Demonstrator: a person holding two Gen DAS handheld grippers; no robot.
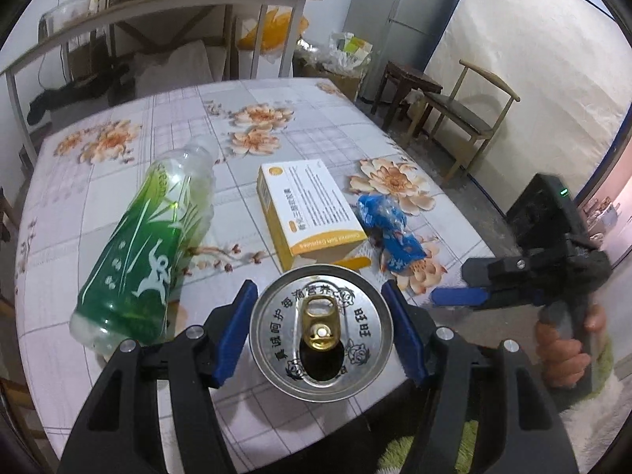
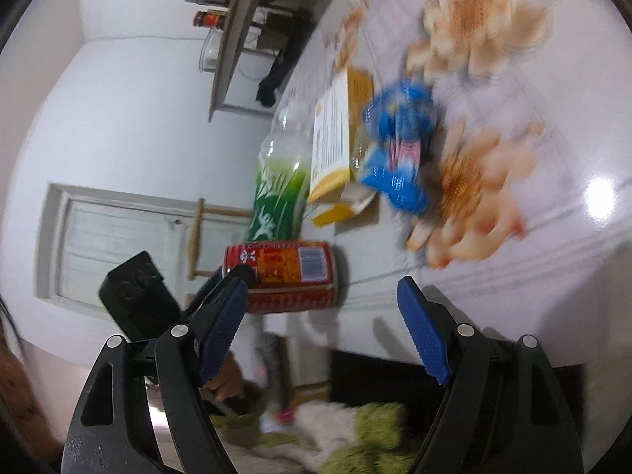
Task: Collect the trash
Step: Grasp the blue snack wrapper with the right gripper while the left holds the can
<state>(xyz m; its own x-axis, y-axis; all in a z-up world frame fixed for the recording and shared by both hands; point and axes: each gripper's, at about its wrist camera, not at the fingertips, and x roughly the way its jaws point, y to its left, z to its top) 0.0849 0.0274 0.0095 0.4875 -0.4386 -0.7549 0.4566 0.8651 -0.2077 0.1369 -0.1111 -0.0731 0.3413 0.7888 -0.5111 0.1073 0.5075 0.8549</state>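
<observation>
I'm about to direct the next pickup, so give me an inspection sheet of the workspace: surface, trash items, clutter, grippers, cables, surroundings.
Surface: table under a glossy floral cloth.
Job's things: red can upright near the table edge, opened; green-labelled bottle on its side; yellow-and-white box with an open flap; blue wrapper crumpled beside the box.
Clutter: nothing seen besides the trash.
Grippers: left gripper straddles the can, pads at its sides; right gripper open, empty, off the table edge.
Cables: nothing seen.
Surroundings: shelf with jars, refrigerator, wooden chair, stool.
</observation>
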